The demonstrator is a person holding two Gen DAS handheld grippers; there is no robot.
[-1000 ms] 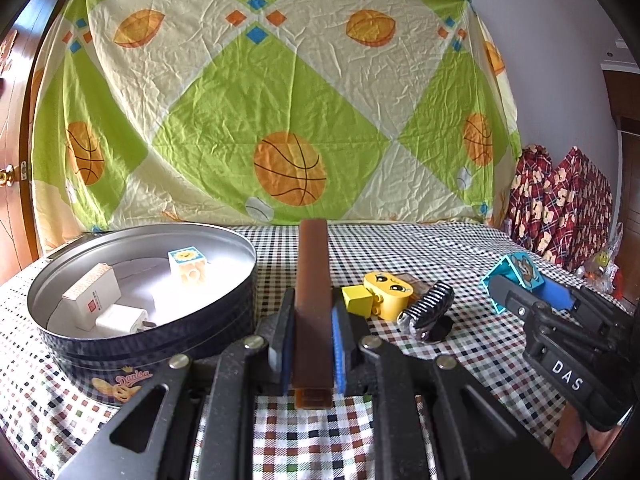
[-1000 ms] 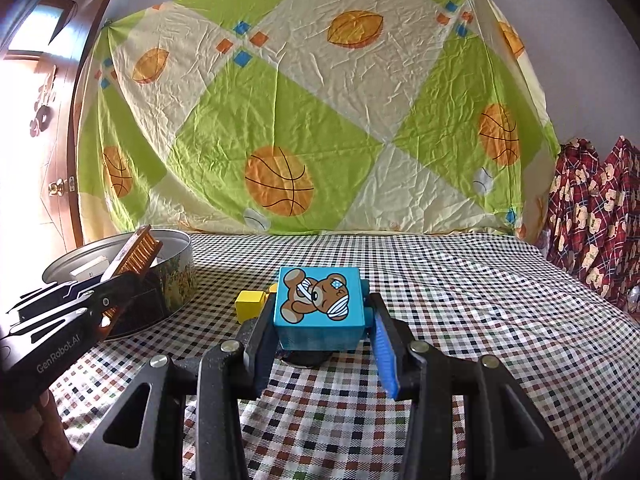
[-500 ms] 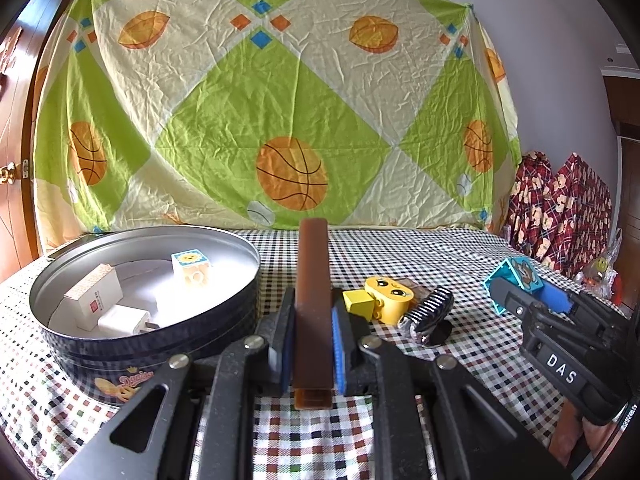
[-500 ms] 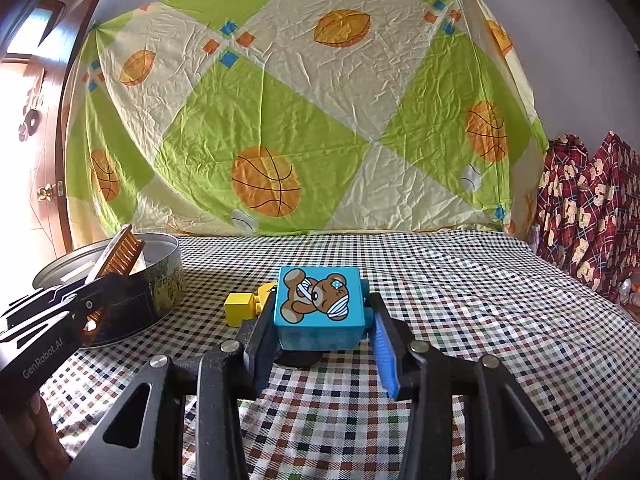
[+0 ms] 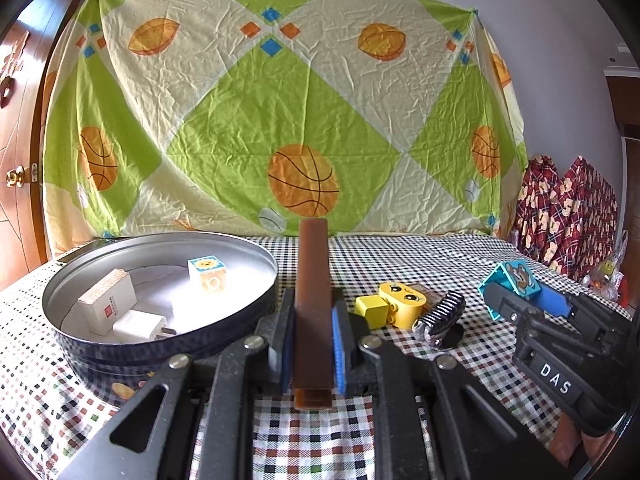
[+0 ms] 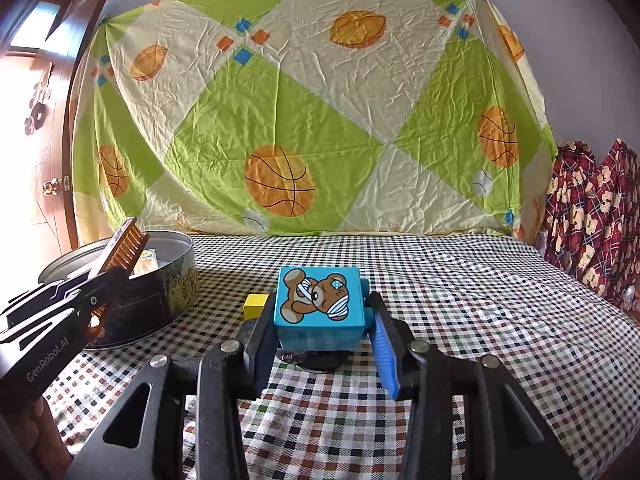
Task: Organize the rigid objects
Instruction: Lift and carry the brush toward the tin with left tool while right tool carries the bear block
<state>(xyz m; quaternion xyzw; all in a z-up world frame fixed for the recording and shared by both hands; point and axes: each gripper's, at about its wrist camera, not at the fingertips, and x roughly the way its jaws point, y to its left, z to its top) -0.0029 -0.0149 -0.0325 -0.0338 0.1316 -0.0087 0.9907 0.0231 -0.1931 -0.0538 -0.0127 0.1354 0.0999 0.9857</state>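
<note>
My left gripper [image 5: 312, 300] is shut on a brown comb [image 5: 313, 280], which I see edge-on and pointing up and away, just right of a round dark tin [image 5: 132, 356]. In the right wrist view the comb [image 6: 124, 246] leans over the tin's [image 6: 168, 292] near rim, with the left gripper [image 6: 106, 280] clamped on it. My right gripper [image 6: 320, 312] is shut on a blue block with a bear picture [image 6: 320, 300], held a little above the checked cloth. From the left wrist view that block [image 5: 518, 278] and the right gripper [image 5: 520, 294] sit at the right.
Inside the tin lie a white box [image 5: 106, 304], a white charger [image 5: 140, 326] and a pictured cube [image 5: 207, 274]. Yellow blocks [image 5: 400, 306] and a black ridged clip [image 5: 440, 316] lie on the checked cloth [image 6: 480, 320] between the grippers. A patterned sheet hangs behind; red plaid bundles stand right.
The right gripper's view has drifted slightly, so the tin and yellow block sit a bit further right. Both grips are unchanged, and the left gripper has stayed put.
</note>
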